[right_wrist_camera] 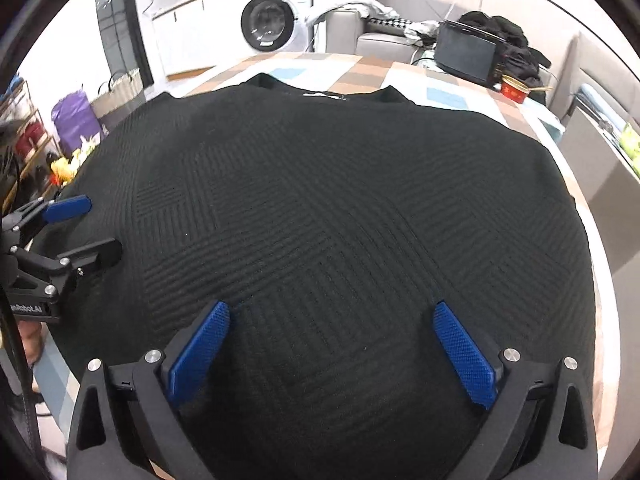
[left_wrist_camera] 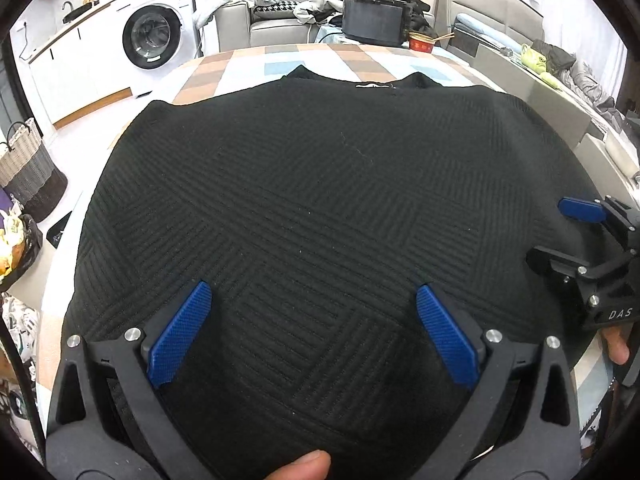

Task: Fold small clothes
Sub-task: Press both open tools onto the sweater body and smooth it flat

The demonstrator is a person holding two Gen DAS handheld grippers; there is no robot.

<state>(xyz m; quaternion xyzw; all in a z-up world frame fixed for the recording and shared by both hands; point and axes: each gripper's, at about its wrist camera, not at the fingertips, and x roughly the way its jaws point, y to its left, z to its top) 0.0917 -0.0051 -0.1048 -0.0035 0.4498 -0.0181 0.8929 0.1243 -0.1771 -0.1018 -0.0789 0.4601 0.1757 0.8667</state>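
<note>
Over the tabletop: two hand-held tools angled steeply down at one dark garment.
Garment: black ribbed sweater [left_wrist_camera: 320, 208] spread flat across the checked tabletop [left_wrist_camera: 240, 64], collar at the far edge, hem nearest the cameras.
Left tool [left_wrist_camera: 314, 330]: spread wide, blue pads [left_wrist_camera: 180, 336] well apart above the near hem, gripping nothing; cloth below the gap, pads not pressing on it.
Right tool [right_wrist_camera: 332, 346]: likewise at full spread, blue pads [right_wrist_camera: 464, 360] apart over the near hem, nothing held.
Left hand: fingertip [left_wrist_camera: 308, 466] showing at the bottom edge of the left wrist view, behind the tool's frame.
Right hand: fingers [left_wrist_camera: 616, 346] visible at the right edge of the left wrist view, wrapped under the other tool's body.
Spacing: both tools side by side along the near side of the sweater, each one seen at the border of the other's view, apart from one another.
Background: white washing machine [left_wrist_camera: 154, 36] by the far wall, grey sofa [left_wrist_camera: 276, 28] piled with clothes, black box [left_wrist_camera: 374, 20] and red bowl [left_wrist_camera: 422, 44] at the tabletop's far end, woven basket [left_wrist_camera: 28, 168] on the floor at left.
</note>
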